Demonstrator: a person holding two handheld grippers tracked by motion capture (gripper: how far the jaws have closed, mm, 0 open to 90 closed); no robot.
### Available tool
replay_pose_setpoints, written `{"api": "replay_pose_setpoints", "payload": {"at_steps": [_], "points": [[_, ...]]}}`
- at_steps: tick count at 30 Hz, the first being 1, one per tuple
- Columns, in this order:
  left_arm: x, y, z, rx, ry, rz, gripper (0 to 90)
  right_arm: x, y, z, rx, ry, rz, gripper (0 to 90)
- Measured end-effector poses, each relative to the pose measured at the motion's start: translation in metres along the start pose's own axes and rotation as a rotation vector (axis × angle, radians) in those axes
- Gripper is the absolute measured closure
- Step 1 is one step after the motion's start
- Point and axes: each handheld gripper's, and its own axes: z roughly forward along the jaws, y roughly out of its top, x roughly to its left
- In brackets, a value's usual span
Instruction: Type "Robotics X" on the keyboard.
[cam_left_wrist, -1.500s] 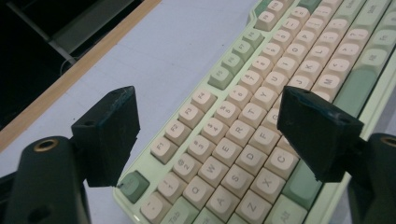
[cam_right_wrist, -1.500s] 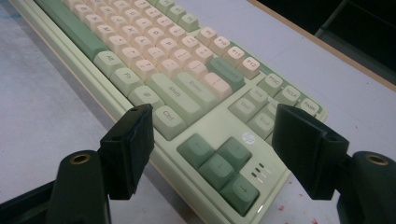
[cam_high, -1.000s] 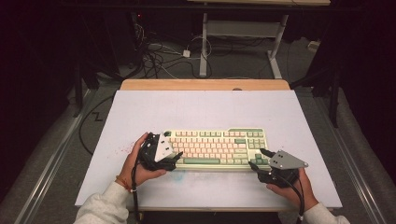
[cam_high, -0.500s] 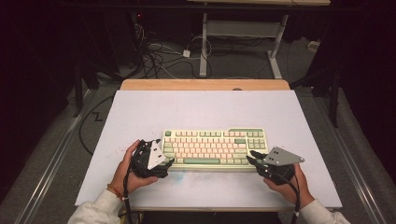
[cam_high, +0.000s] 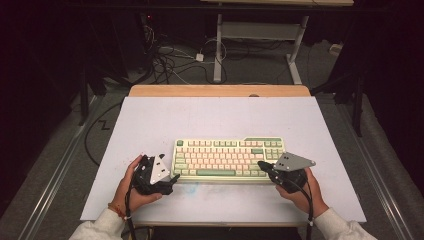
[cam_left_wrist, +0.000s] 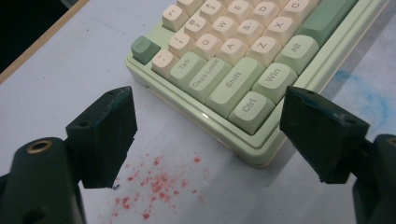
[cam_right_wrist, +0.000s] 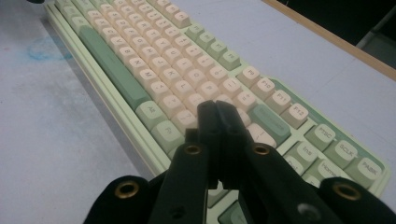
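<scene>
A pale green keyboard (cam_high: 227, 157) with cream keys lies on the white table top (cam_high: 215, 120), toward its front. My left gripper (cam_high: 172, 178) rests just off the keyboard's front left corner. In the left gripper view the left gripper (cam_left_wrist: 210, 116) is open wide, with the corner by the Ctrl key (cam_left_wrist: 252, 106) between the jaws but untouched. My right gripper (cam_high: 262, 165) sits over the keyboard's right end. Its jaws have just been closing, and the right gripper (cam_right_wrist: 217, 109) is shut with nothing in it, its tips above the keys (cam_right_wrist: 163, 70).
Red specks (cam_left_wrist: 154, 186) dot the table left of the keyboard, and a blue smudge (cam_right_wrist: 44, 49) marks the surface in front of it. A wooden strip (cam_high: 220, 91) edges the table's far side. Cables (cam_high: 170, 60) and a desk frame (cam_high: 260, 32) lie on the floor beyond.
My left gripper has drawn back from the keyboard's left end toward the table's front left. The right gripper has shifted slightly left, onto the keyboard's right end.
</scene>
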Motion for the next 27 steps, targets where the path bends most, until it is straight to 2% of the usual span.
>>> {"api": "replay_pose_setpoints", "payload": {"at_steps": [5, 21, 27], "points": [[-0.004, -0.002, 0.001, 0.023, -0.005, 0.003, 17.7, 0.0, 0.007, 0.009, 0.011, 0.012, -0.011, 90.0], [-0.002, -0.006, 0.001, 0.031, -0.009, -0.007, 17.7, 0.005, 0.029, 0.048, 0.061, 0.052, -0.041, 90.0], [-0.002, -0.006, 0.001, 0.03, -0.015, -0.01, 17.7, 0.004, 0.036, 0.062, 0.083, 0.062, -0.032, 90.0]]}}
